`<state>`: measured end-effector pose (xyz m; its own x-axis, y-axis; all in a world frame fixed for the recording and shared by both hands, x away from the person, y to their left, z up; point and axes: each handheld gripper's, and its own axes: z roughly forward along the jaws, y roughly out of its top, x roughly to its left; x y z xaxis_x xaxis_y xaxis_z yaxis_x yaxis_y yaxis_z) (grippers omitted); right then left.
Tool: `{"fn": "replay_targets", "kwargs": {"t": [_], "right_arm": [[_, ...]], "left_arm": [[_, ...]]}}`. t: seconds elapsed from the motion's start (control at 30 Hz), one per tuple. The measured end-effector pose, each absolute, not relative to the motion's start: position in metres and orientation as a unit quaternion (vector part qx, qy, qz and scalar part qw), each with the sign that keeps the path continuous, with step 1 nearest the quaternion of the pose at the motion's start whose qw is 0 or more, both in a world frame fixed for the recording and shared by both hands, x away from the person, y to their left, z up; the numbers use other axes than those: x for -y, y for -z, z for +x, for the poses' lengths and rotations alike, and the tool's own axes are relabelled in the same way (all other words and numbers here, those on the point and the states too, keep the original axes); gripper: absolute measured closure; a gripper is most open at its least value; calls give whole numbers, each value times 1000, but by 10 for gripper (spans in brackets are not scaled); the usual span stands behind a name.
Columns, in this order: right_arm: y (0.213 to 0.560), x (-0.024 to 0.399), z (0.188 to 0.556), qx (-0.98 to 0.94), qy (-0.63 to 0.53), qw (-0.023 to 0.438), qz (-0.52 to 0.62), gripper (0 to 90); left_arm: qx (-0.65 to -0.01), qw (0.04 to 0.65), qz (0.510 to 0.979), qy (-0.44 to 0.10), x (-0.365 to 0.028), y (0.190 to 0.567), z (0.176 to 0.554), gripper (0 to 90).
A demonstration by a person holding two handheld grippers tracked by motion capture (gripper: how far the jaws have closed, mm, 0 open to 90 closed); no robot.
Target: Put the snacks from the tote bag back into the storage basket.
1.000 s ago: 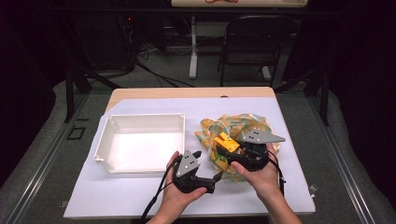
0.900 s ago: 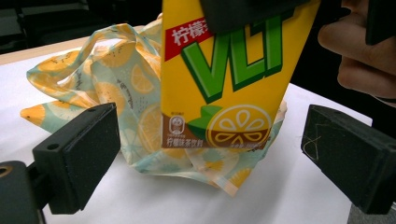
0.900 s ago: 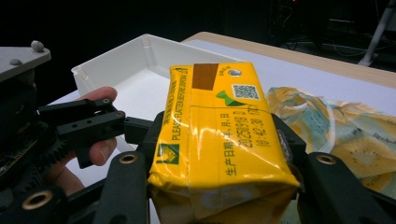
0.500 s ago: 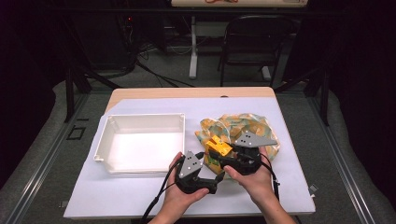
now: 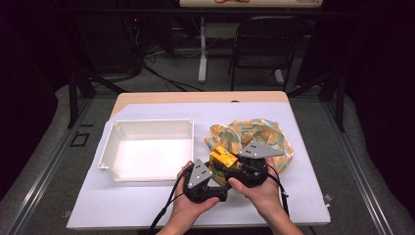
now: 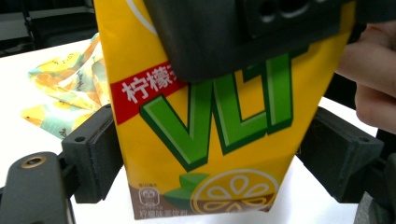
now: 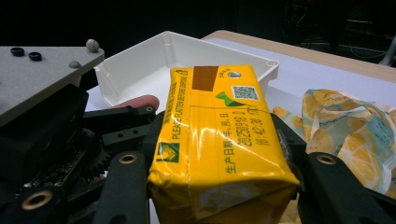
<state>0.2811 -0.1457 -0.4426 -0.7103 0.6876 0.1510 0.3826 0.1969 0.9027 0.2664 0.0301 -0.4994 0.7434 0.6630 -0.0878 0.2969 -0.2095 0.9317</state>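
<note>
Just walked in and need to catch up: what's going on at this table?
A person is working with a hand-held gripper in each hand. The right gripper is clamped on a yellow lemon-tea drink carton, held above the white table cover. The left gripper has just been closing its jaws around the same carton; its left pad sits against the carton, the right one still stands slightly clear, so this looks like a handover. An empty white plastic tray sits to the left, a lemon-print bag behind.

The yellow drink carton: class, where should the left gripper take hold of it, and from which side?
Grip the yellow drink carton low on its two narrow flat sides, coming at its broad printed face; the right gripper already clamps it higher up, and the left gripper straddles that lower part.
</note>
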Motion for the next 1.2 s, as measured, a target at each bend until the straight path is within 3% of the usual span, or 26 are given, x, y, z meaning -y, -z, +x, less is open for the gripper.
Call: {"fn": "replay_targets", "kwargs": {"t": [0.2, 0.3, 0.57, 0.87, 1.2], "right_arm": [[444, 142, 280, -761, -526, 148, 350, 515], [444, 143, 279, -759, -527, 149, 352, 514], [444, 142, 280, -757, -530, 152, 352, 490], [435, 153, 281, -736, -564, 142, 347, 305], [426, 167, 281, -723, -579, 146, 348, 249]], "left_arm": [[-315, 544, 762, -158, -31, 500, 266, 159], [-321, 548, 755, -163, -33, 500, 266, 240], [-330, 551, 751, -152, -36, 501, 265, 304], [-359, 553, 734, -163, -50, 496, 273, 309], [-382, 548, 722, -180, -67, 494, 281, 309]]}}
